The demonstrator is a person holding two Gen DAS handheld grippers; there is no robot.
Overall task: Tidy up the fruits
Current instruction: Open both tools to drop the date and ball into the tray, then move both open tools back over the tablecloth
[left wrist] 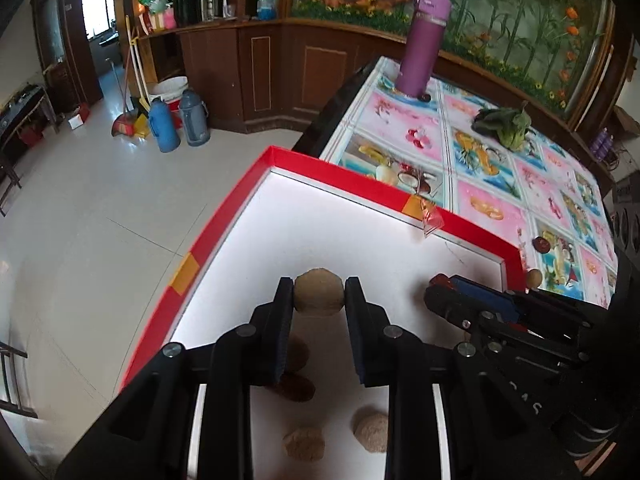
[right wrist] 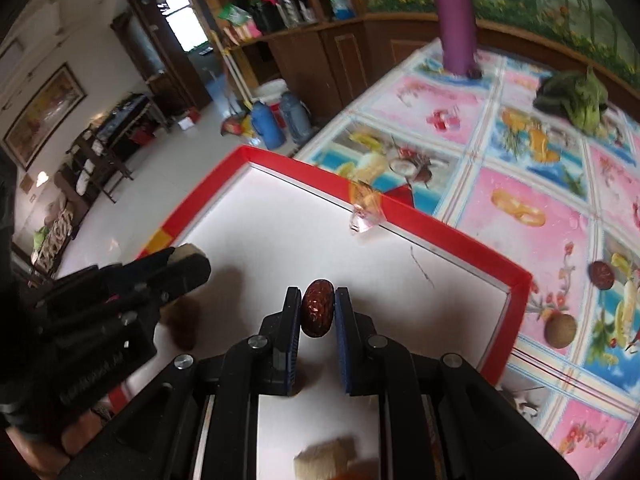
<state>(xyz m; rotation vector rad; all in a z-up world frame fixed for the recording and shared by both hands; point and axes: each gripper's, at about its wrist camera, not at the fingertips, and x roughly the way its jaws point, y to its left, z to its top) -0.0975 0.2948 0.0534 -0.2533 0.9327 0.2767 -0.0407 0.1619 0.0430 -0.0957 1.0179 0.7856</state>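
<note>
A red-rimmed white tray (left wrist: pixel 236 208) (right wrist: pixel 448 236) lies at the table's left end. My left gripper (left wrist: pixel 319 294) is shut on a tan round longan (left wrist: pixel 319 292) above the tray floor; in the right wrist view that gripper (right wrist: pixel 188 260) comes in from the left with the longan (right wrist: pixel 185 251) peeking out. My right gripper (right wrist: pixel 317 312) is shut on a dark red date (right wrist: pixel 317 313) over the tray. Below the left gripper lie two longans (left wrist: pixel 304 443) (left wrist: pixel 372 432) and a red date (left wrist: pixel 294 386). On the cloth outside the tray sit a date (right wrist: pixel 601 275) and a longan (right wrist: pixel 560 331).
A purple bottle (left wrist: pixel 424 40) stands at the table's far end beside leafy greens (left wrist: pixel 505 124). A fruit-print cloth (left wrist: pixel 492 208) covers the table. The tiled floor (left wrist: pixel 100 220) lies left of the tray, with two blue flasks (left wrist: pixel 178 122) by a wooden cabinet.
</note>
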